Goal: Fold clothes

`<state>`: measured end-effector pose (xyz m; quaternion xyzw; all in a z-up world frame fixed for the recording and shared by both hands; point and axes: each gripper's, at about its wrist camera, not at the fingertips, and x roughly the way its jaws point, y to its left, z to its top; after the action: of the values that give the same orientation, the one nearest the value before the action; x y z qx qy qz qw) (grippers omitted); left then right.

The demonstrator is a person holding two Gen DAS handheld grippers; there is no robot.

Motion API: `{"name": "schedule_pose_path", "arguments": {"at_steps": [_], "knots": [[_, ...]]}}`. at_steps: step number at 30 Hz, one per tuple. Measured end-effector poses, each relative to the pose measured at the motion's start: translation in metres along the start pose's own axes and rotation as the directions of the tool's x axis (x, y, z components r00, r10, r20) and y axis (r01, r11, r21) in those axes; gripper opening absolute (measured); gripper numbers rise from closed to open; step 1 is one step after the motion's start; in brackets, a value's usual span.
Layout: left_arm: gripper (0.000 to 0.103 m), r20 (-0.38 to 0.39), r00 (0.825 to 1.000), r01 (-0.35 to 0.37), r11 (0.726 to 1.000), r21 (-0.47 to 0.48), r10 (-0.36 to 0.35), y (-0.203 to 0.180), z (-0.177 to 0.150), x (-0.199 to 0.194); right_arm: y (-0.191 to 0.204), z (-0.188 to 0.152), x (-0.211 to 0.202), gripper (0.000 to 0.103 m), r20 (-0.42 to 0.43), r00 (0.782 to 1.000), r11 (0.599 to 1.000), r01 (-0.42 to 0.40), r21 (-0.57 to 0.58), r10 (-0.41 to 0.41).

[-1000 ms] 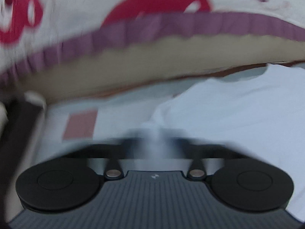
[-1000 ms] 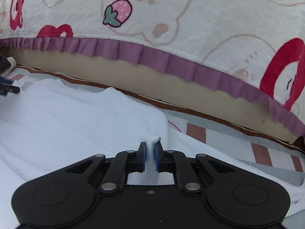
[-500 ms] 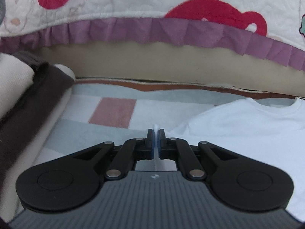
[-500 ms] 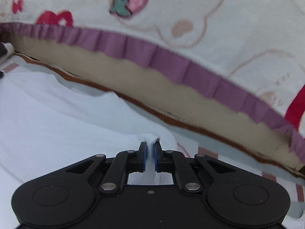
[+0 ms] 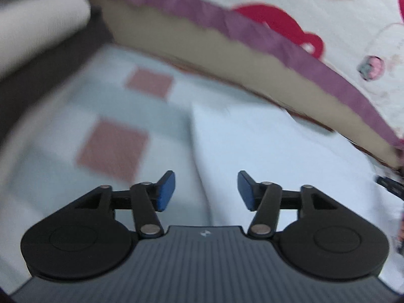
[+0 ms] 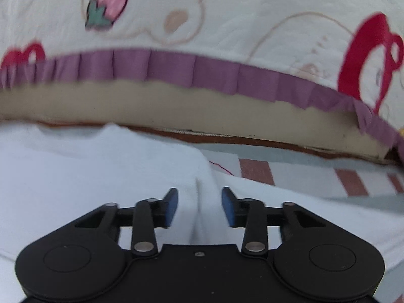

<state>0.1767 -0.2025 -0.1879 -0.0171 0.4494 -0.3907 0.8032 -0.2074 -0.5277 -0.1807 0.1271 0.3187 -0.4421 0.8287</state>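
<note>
The white shirt (image 5: 265,151) is spread flat on a checked sheet (image 5: 113,149) with pale and pink squares. The left gripper (image 5: 206,189) is held over the shirt's left edge. Its jaws are opening, and its blue pads (image 5: 165,192) are set wide apart with nothing pinched; only the cloth below is seen in the gap. This view is blurred, so it cannot be told if the pads touch the cloth.

The right gripper (image 6: 200,208) is held over the shirt (image 6: 101,176) near its right edge. Its jaws are opening too. A small ridge of white cloth is seen between the pads, but it is not squeezed.

Far behind, a quilted cover (image 6: 227,12) with strawberries and a purple frill (image 6: 176,70) is seen. Rolled white and dark cloth (image 5: 38,32) is seen at the far left.
</note>
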Motion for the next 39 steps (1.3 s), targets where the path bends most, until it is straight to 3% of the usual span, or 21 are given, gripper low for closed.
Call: {"name": "schedule_pose_path", "arguments": {"at_steps": [2,6,11,12,13,14,15,16,18,23,25,27,29,32,33,35,37,39], "knots": [[0.061,-0.050,0.998,0.042,0.998,-0.038,-0.044,0.000,-0.016,-0.005,0.005,0.001,-0.010,0.046,-0.010,0.999,0.999,-0.052,-0.008,0.052],[0.068,-0.064,0.997,0.037,0.999,-0.007,-0.037,-0.007,-0.041,-0.020,0.017,-0.009,-0.027,0.053,-0.022,0.993,0.994,-0.112,-0.001,0.112],[0.067,-0.041,0.998,-0.045,0.979,0.200,0.054,-0.022,-0.059,-0.021,0.014,-0.037,-0.038,0.053,-0.088,0.992,0.995,-0.093,-0.041,0.089],[0.063,-0.027,0.996,-0.077,0.968,0.238,0.086,-0.026,-0.060,-0.021,0.010,-0.040,-0.041,0.053,-0.099,0.992,0.996,-0.080,-0.047,0.075],[0.033,-0.011,0.993,-0.109,0.955,0.275,0.117,-0.029,-0.062,-0.020,0.005,-0.043,-0.042,0.053,-0.109,0.992,0.997,-0.070,-0.045,0.065],[0.014,0.004,0.990,-0.138,0.942,0.305,0.143,-0.031,-0.063,-0.019,0.000,-0.046,-0.043,0.053,-0.118,0.991,0.997,-0.069,-0.030,0.065],[0.005,-0.006,0.995,-0.098,0.968,0.233,0.102,-0.024,-0.060,-0.020,-0.005,-0.048,-0.044,0.054,-0.121,0.990,0.997,-0.074,-0.009,0.072],[0.005,-0.012,0.998,-0.059,0.985,0.161,0.062,-0.016,-0.057,-0.021,-0.010,-0.050,-0.045,0.056,-0.124,0.989,0.997,-0.081,0.014,0.083],[0.005,0.004,0.998,-0.067,0.993,0.097,0.067,-0.009,-0.057,-0.027,-0.017,-0.050,-0.045,0.056,-0.127,0.986,0.994,-0.098,0.052,0.104],[0.005,0.019,0.987,-0.160,0.972,0.173,0.159,-0.018,-0.064,-0.030,-0.020,-0.047,-0.045,0.056,-0.164,0.980,0.990,-0.096,0.106,0.112],[0.006,0.007,0.986,-0.165,0.969,0.182,0.167,-0.019,-0.063,-0.031,-0.029,-0.042,-0.049,0.057,-0.197,0.971,0.963,-0.084,0.255,0.137],[0.015,-0.010,0.983,-0.179,0.966,0.187,0.185,-0.019,-0.059,-0.032,-0.044,-0.042,-0.053,0.057,-0.196,0.967,0.934,-0.086,0.346,0.162],[0.030,-0.016,0.978,-0.202,0.959,0.198,0.209,-0.020,-0.054,-0.037,-0.062,-0.043,-0.059,0.057,-0.181,0.969,0.917,-0.086,0.390,0.168],[0.033,0.095,0.986,-0.159,0.961,0.228,0.140,-0.031,-0.047,-0.062,-0.104,-0.053,-0.069,0.057,-0.163,0.985,0.914,0.011,0.407,0.061],[0.033,0.155,0.980,-0.160,0.958,0.239,0.125,-0.038,-0.045,-0.070,-0.121,-0.060,-0.071,0.057,-0.169,0.985,0.898,0.050,0.437,0.027],[0.033,0.231,0.970,-0.135,0.953,0.270,0.072,-0.056,-0.042,-0.080,-0.159,-0.077,-0.078,0.057,-0.191,0.980,0.828,0.145,0.542,-0.046],[0.033,0.215,0.976,-0.082,0.947,0.310,0.014,-0.080,-0.043,-0.075,-0.192,-0.097,-0.085,0.059,-0.215,0.971,0.726,0.223,0.651,-0.106],[0.036,0.180,0.983,-0.045,0.936,0.348,-0.020,-0.105,-0.049,-0.064,-0.209,-0.107,-0.089,0.057,-0.201,0.970,0.683,0.237,0.691,-0.133]]}}
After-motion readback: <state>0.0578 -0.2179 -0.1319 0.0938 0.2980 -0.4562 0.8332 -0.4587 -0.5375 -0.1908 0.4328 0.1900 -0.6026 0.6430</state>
